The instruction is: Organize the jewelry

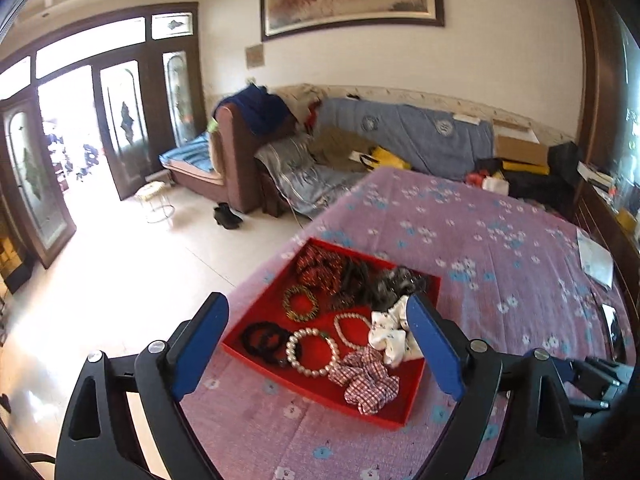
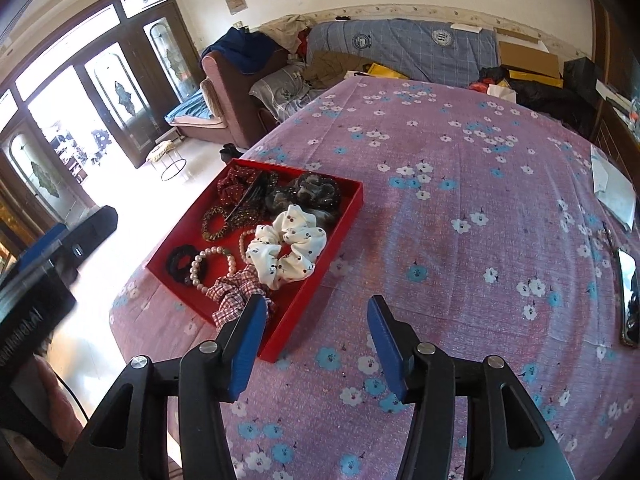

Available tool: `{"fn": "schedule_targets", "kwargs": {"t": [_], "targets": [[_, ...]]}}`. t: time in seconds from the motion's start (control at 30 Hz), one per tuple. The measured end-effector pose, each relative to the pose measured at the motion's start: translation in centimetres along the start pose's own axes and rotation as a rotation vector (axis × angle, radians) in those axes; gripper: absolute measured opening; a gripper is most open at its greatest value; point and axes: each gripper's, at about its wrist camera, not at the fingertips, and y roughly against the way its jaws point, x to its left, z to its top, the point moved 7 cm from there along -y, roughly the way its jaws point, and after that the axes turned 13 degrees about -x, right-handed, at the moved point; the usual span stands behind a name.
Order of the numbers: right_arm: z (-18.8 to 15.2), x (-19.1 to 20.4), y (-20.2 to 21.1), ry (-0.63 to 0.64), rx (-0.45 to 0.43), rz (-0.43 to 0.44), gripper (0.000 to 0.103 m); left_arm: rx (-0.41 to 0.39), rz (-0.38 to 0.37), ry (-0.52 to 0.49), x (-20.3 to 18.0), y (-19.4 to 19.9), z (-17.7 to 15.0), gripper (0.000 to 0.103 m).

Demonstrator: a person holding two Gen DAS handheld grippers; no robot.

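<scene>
We judge the sorting nearly done: every piece lies in the red tray [image 2: 320,256] ahead of our jaws, both the left gripper [image 1: 316,344] and the right gripper [image 2: 316,344] apart and empty, nothing loose on the counter [image 2: 460,200]

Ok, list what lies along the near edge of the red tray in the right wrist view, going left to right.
black scrunchie → pearl bracelet → red-checked scrunchie → white floral scrunchie, all inside the red tray.

Bright glass doors [image 1: 80,128]; cluttered sofa [image 1: 400,136]; pale floor [image 1: 120,280].
</scene>
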Motion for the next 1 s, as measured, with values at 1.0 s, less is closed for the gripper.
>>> {"fn": "schedule_targets", "kwargs": {"t": [1.0], "targets": [[0.9, 2.5, 3.7, 0.055, -0.070, 0.007, 0.070, -0.245, 0.097, 0.056, 3.8, 6.4, 6.8, 0.103]]}}
